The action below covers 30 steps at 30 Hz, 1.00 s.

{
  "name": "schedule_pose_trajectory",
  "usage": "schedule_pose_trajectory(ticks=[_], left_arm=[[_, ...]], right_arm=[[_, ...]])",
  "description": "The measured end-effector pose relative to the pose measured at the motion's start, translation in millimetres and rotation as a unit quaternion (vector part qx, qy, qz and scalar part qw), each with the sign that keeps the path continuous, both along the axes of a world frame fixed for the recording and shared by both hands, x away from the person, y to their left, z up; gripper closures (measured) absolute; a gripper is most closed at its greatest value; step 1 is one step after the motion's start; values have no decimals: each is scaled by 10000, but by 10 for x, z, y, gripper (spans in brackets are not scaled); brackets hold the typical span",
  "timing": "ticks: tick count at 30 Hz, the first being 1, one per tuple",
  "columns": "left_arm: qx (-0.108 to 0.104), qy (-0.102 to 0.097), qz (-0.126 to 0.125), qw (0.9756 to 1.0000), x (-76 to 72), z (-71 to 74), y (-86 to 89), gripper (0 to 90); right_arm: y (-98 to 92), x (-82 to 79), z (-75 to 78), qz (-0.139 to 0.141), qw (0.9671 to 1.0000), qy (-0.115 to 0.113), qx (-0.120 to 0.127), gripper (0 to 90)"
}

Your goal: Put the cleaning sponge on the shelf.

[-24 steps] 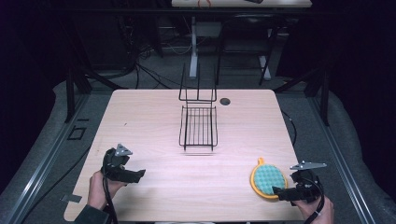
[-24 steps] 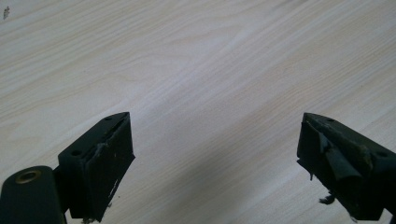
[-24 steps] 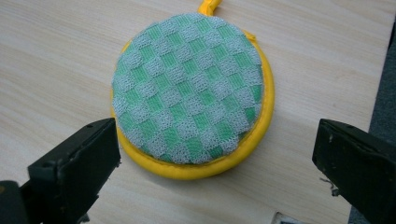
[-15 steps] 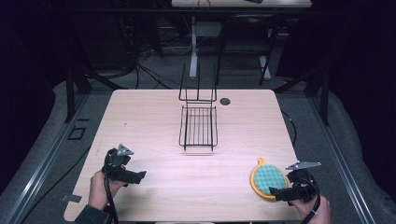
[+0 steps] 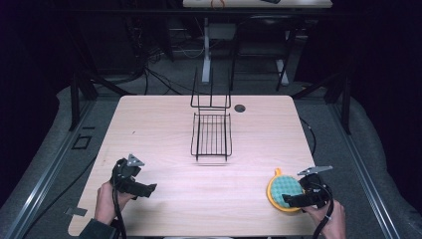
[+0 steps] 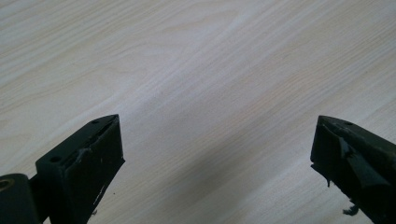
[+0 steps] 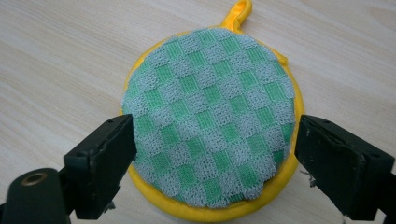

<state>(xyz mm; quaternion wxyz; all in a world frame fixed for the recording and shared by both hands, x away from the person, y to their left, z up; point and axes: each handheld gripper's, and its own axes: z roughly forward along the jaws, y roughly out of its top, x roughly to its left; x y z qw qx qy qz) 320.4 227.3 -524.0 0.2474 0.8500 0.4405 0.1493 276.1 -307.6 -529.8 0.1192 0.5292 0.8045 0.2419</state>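
Note:
A round yellow pot holder (image 5: 283,189) with a green and grey checked face lies flat near the table's front right corner, its loop pointing away from me. My right gripper (image 5: 291,200) is open at its near edge. In the right gripper view the two black jaws flank the pot holder (image 7: 210,116), one on each side, and the right gripper (image 7: 217,135) holds nothing. My left gripper (image 5: 148,190) rests low at the front left, open over bare wood. The left gripper (image 6: 215,135) has nothing between its jaws.
A black wire rack (image 5: 212,133) with an upright back frame stands in the middle of the wooden table (image 5: 149,124). A small dark round hole (image 5: 240,108) sits behind it. Dark floor, cables and table legs surround the table.
My right gripper has slid left and slightly forward, so its jaws now sit around the pot holder's near edge. The left gripper has barely shifted.

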Motion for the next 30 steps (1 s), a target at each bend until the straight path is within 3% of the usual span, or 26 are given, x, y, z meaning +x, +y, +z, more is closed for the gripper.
schedule_pose_trajectory(ticks=[3, 7, 12, 19, 25, 30], left_arm=[[3, 22, -6, 10000, 31, 12, -14, 23], [-59, -3, 236, 9997, 119, 39, -90, 24], [40, -2, 150, 9999, 156, 31, -202, 35], [121, 116, 52, 9998, 158, -6, -165, 44], [121, 224, -2, 9997, 168, -44, -128, 83], [156, 236, -69, 9996, 161, -54, -148, 96]], right_arm=[[14, 32, -12, 58, 10000, 22, 25, 135], [43, 90, -39, 61, 9999, 122, -65, 178], [66, 115, -54, -5, 9996, 140, -246, 288], [68, 115, -72, -58, 9995, 142, -289, 365], [40, 106, -87, -106, 9996, 161, -208, 497], [-16, 106, -70, -221, 9995, 129, -205, 683]])
